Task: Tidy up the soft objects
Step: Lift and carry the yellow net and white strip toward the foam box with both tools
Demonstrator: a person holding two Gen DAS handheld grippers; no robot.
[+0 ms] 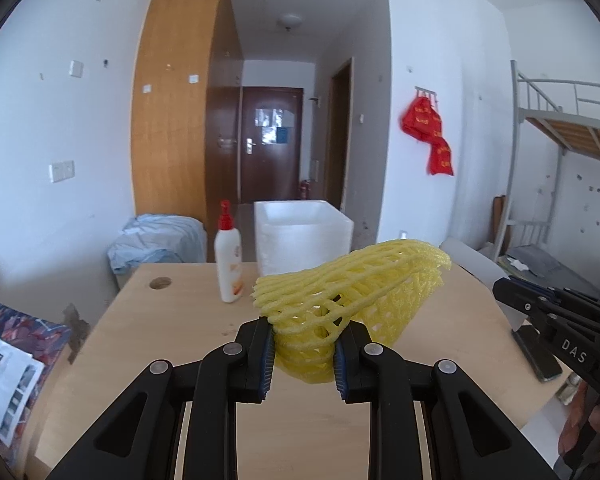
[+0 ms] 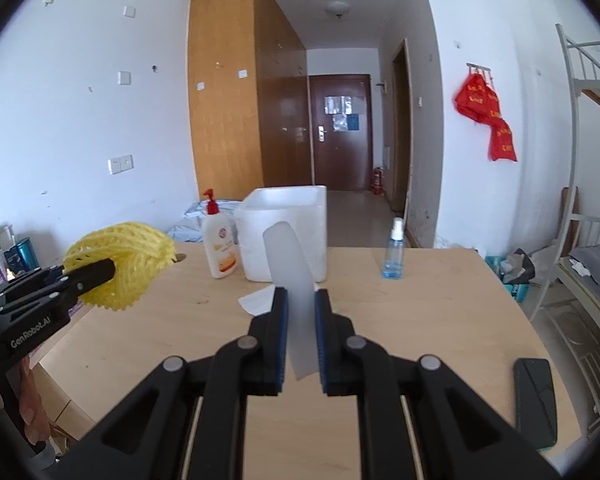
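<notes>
You're clamping yellow foam net in left tongs, white foam sheet in right tongs; keep gripping, aiming over foam box at table's far edge.

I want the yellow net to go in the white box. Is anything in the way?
Nothing visible blocks it. The yellow foam net, held in the left tool, hangs above the table, and the open white foam box stands just behind. The lotion bottle stands left of the box, off the path.

Right gripper pinches white foam sheet; left gripper grips yellow net.
</notes>
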